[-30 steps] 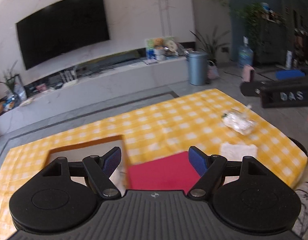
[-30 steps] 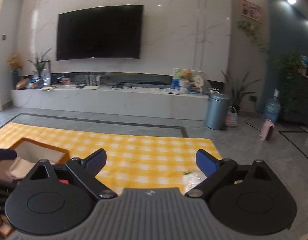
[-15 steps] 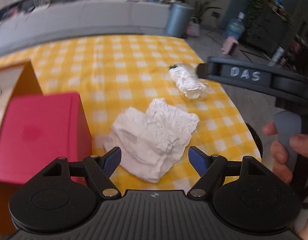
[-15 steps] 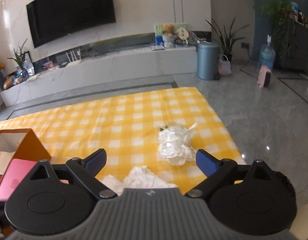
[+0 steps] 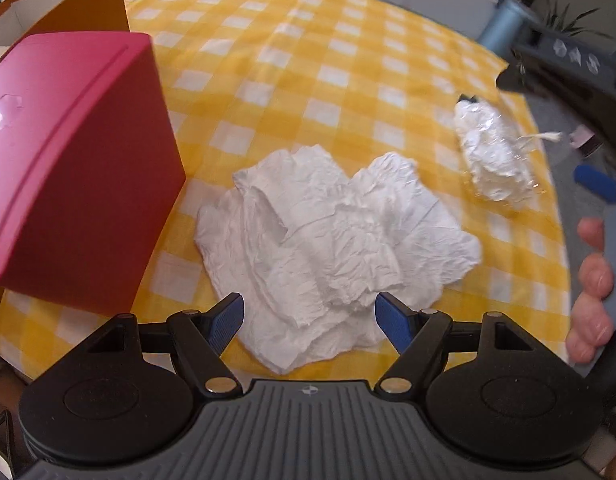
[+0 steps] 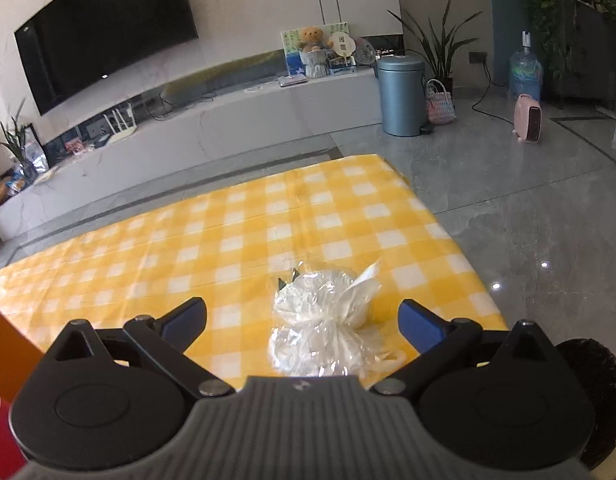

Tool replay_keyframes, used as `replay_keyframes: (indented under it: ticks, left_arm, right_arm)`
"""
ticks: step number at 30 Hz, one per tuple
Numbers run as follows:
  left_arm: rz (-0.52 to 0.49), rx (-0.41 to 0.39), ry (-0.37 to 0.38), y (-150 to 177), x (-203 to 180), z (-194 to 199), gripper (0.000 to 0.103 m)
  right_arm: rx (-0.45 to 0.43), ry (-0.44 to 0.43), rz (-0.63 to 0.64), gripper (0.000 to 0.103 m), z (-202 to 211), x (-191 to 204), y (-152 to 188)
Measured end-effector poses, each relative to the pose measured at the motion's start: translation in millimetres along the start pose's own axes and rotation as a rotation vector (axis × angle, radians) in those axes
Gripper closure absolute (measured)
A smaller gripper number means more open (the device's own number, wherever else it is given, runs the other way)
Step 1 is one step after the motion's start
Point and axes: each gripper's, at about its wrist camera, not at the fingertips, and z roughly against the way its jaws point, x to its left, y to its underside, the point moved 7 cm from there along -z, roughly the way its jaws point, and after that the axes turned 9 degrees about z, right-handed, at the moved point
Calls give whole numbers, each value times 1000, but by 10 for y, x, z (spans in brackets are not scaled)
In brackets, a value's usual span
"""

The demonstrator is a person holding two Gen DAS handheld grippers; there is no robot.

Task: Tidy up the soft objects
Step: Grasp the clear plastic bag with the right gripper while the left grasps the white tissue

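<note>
A crumpled white cloth [image 5: 332, 240] lies on the yellow checked tablecloth [image 5: 308, 60]. My left gripper [image 5: 310, 314] is open just above the cloth's near edge, with a blue pad on either side. A clear plastic bag of white stuff [image 5: 494, 156] lies to the right of the cloth; it also shows in the right wrist view [image 6: 328, 320]. My right gripper [image 6: 302, 320] is open and hangs above and in front of that bag, empty. It appears at the right edge of the left wrist view [image 5: 596, 178].
A pink-red box [image 5: 72, 168] stands left of the cloth, with an orange open box [image 5: 80, 8] behind it. The table's right edge [image 6: 448, 232] drops to a grey tiled floor. A TV wall, low shelf and grey bin [image 6: 400, 96] are beyond.
Both grippers have tilted down and come closer to the table. The left one has dropped onto the white cloth, the right one towards the plastic bag. Both stayed open.
</note>
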Motion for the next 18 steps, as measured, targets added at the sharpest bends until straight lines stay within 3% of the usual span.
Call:
replay_keyframes:
  ticks: [2, 4, 10, 12, 14, 18]
  left_arm:
    - [-50, 35, -13, 33, -73, -103, 15]
    - [-80, 62, -25, 54, -119, -176, 14]
    - [-57, 41, -35, 2, -107, -194, 14]
    - [-51, 42, -40, -10, -105, -203, 14]
    - [-47, 44, -34, -15, -105, -207, 13]
    - [-64, 44, 12, -7, -86, -200, 8]
  right_arm:
    - [5, 40, 1, 3, -115, 8, -8]
    - [34, 26, 3, 3, -236, 19, 2]
    - [110, 32, 81, 4, -618, 49, 43]
    - [134, 20, 94, 11, -740, 61, 72]
    - [161, 53, 108, 31, -854, 30, 94]
    - [159, 39, 104, 36, -911, -26, 100]
